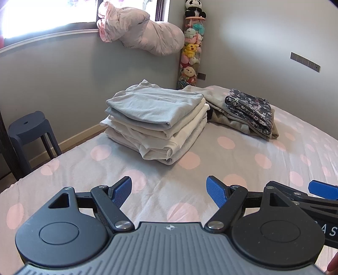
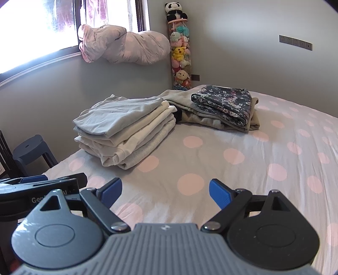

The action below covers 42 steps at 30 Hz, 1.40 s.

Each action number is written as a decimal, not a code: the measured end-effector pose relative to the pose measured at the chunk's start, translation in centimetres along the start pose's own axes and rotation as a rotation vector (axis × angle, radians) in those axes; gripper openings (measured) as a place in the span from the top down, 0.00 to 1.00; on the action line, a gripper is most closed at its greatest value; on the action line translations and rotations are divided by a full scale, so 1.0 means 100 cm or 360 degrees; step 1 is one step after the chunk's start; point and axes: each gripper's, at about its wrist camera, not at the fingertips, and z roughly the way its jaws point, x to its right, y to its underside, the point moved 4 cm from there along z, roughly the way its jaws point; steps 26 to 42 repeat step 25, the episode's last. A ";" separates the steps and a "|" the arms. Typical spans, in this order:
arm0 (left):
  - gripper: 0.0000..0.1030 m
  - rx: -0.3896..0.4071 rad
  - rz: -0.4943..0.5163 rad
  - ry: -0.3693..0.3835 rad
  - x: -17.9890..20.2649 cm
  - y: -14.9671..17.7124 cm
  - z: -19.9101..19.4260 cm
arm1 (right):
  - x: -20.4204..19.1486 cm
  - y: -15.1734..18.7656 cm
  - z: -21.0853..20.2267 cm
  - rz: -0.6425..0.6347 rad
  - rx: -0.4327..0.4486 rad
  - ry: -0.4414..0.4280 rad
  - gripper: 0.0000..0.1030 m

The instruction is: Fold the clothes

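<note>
Standing in the corner, clear tube [image 2: 181,57] crammed with plush toys [image 2: 180,52], both tools spread, empty

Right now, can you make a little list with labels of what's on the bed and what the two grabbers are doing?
bed: polka-dot sheet, grey with pink dots
left pile: stack of folded clothes, pale grey piece on top, white ones under it
right pile: flowery dark garment folded on top of a beige garment
left gripper: open, holding nothing, above the sheet
right gripper: open, holding nothing, above the sheet
corner: tube of plush toys with a panda on top
beside bed: dark stool
</note>
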 end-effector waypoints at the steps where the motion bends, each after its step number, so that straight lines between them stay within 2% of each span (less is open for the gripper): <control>1: 0.25 0.0000 0.0002 -0.0003 0.000 0.000 0.000 | 0.000 0.000 0.000 0.0004 0.0000 -0.0001 0.12; 42: 0.26 0.0031 0.0036 -0.0024 0.004 0.001 -0.014 | 0.003 0.004 -0.013 0.0030 0.0021 -0.0006 0.12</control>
